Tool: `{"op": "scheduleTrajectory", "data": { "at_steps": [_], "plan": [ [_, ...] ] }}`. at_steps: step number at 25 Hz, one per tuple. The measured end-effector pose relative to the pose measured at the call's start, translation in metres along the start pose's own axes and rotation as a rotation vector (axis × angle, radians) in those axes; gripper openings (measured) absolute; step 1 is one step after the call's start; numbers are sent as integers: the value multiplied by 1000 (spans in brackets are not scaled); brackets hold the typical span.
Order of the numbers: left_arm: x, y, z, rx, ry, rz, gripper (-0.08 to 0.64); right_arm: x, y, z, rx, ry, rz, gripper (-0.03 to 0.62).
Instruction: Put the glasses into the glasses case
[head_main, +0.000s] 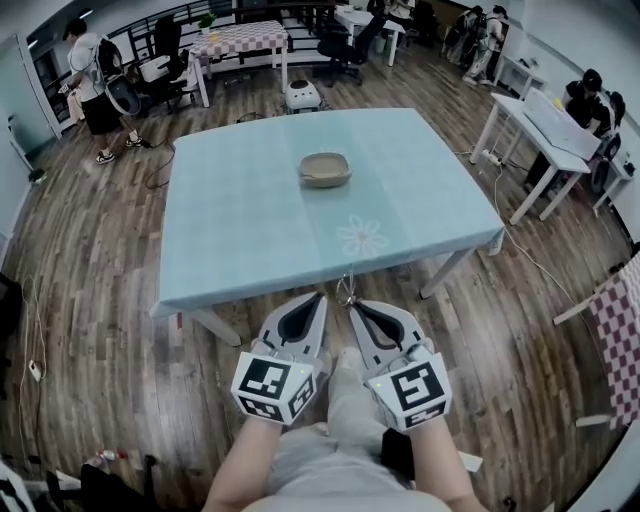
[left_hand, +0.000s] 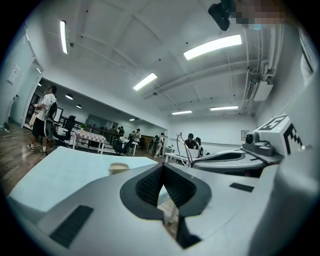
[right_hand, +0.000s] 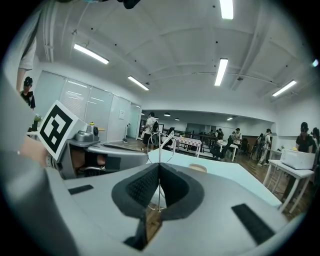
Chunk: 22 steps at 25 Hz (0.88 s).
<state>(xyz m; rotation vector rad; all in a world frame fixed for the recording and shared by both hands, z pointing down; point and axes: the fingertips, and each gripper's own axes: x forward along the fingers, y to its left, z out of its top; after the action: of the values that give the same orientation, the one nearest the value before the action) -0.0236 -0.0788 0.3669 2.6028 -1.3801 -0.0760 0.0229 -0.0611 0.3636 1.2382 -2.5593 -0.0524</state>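
Observation:
The glasses case (head_main: 325, 170) is a tan oval shell lying open near the middle of the light-blue table (head_main: 230, 240); it also shows small in the left gripper view (left_hand: 119, 168) and the right gripper view (right_hand: 198, 168). Both grippers hang side by side just off the table's near edge. My right gripper (head_main: 352, 305) is shut on the thin wire-framed glasses (head_main: 346, 290), whose frame sticks up from the pinched jaws (right_hand: 160, 142). From the left gripper view the glasses (left_hand: 184, 148) stand at the right gripper's tip. My left gripper (head_main: 320, 298) is shut, with nothing between its jaws.
A flower print (head_main: 362, 237) marks the cloth near the front edge. White desks (head_main: 545, 135) with seated people stand at the right, a checked-cloth table (head_main: 240, 40) and office chairs at the back, and a person (head_main: 90, 85) stands at far left. Cables trail on the wooden floor.

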Motion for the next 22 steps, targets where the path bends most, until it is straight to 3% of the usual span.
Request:
{"op": "scheduleTrajectory", "data": {
  "at_steps": [22],
  "plan": [
    [115, 53, 18, 0, -9, 54, 9, 89, -98, 11, -31, -14, 63, 12]
  ]
}}
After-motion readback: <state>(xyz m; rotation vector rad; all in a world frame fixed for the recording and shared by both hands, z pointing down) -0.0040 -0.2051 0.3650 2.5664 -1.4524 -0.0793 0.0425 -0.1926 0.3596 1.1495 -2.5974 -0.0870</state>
